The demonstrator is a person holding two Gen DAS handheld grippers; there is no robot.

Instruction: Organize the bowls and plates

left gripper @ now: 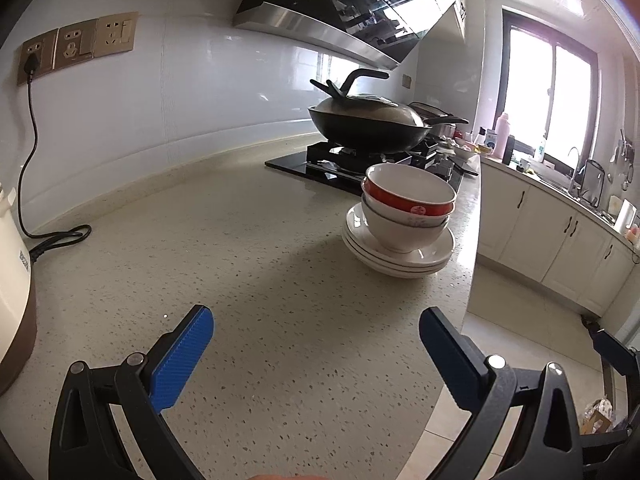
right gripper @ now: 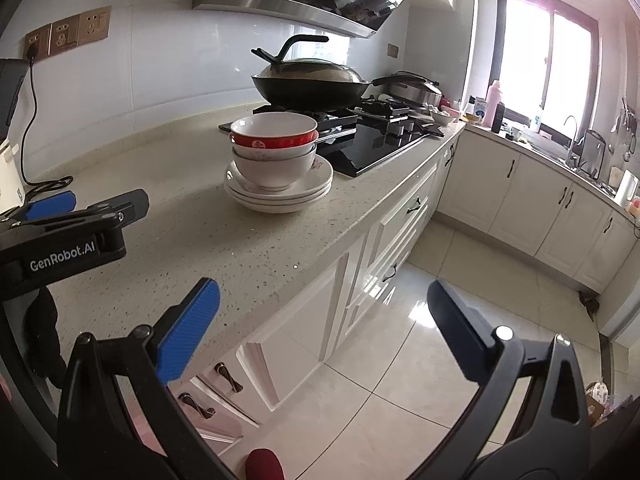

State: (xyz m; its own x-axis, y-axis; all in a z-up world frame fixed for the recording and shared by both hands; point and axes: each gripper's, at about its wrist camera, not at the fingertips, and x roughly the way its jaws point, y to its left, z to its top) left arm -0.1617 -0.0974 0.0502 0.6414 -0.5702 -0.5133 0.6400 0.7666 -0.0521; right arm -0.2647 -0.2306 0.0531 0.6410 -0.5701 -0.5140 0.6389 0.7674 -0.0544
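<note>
Bowls (right gripper: 274, 148) sit nested, red-rimmed one on top, on stacked plates (right gripper: 280, 192) near the countertop (right gripper: 208, 232) edge beside the stove (right gripper: 376, 140); left gripper (left gripper: 316, 332) and right gripper (right gripper: 324, 308) both spread, empty, well apart from it; stacking looks complete, though hidden leftovers are possible.

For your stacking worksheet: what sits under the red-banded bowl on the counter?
Under the red-banded bowl nest white bowls, probably two, on a stack of white plates. The plate centres and lower bowls' insides are covered.
</note>
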